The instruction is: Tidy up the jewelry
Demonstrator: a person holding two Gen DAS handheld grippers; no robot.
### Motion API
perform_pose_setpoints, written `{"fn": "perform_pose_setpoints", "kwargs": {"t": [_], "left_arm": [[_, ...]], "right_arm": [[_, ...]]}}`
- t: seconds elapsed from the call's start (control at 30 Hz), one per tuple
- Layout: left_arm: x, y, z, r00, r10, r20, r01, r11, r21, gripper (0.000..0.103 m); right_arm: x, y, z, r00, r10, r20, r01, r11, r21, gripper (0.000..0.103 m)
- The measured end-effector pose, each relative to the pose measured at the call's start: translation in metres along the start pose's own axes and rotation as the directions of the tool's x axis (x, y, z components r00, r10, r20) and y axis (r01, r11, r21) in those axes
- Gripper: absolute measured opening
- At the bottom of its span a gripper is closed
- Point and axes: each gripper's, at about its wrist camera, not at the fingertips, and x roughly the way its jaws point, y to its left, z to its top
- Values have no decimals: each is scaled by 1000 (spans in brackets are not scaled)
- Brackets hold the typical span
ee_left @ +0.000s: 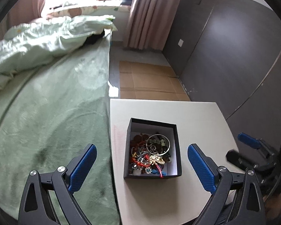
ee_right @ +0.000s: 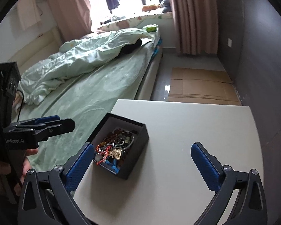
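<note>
A small black cardboard box with a white lining [ee_left: 152, 150] sits open on the pale, smooth-topped bench [ee_left: 196, 116], toward the bench edge that runs alongside the bed with the green fleece cover [ee_left: 46, 112]. Inside it lies a tangled heap of jewelry [ee_left: 149, 154]: a thin silver bangle [ee_left: 158, 144] resting on top, red cord, beaded strands, a gold-coloured filigree piece and some blue bits near the front wall, all mixed together with no visible sorting. Nothing from the heap lies out on the bench, and no second container or tray shows in either view, so by the look of it the organizing has not begun; every piece is left to be picked out and separated. The left gripper [ee_left: 142, 167] hovers above the near side of the box with its blue-padded fingers [ee_left: 201, 168] spread wide on either side of it, holding nothing. The right gripper [ee_right: 142, 166] hangs over the bench just beside the box, its fingers equally wide and empty, the left-hand finger [ee_right: 78, 166] overlapping the box's near corner in the view, though whether it touches is unclear. In the right wrist view the left gripper appears side-on at the left edge, above the bed. The likely first step is to reach into the box for one loose piece, and the bangle on top seems the easiest to lift clear.
</note>
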Motion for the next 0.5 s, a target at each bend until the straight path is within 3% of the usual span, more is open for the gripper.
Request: {"fn": "perform_pose_setpoints", "kwargs": {"t": [0.13, 0.37, 0.5], "left_arm": [[-21, -17, -15, 998, 7, 55, -9, 999, 42, 98], [-54, -22, -44, 990, 13, 143, -17, 999, 31, 98], [-70, -20, -66, 981, 67, 184, -75, 997, 34, 98]], "right_arm": [[-19, -16, -6, 1000, -20, 2, 20, 998, 53, 103], [-52, -21, -17, 999, -18, 28, 17, 998, 61, 103], [-70, -19, -29, 999, -10, 37, 8, 999, 51, 103]]}}
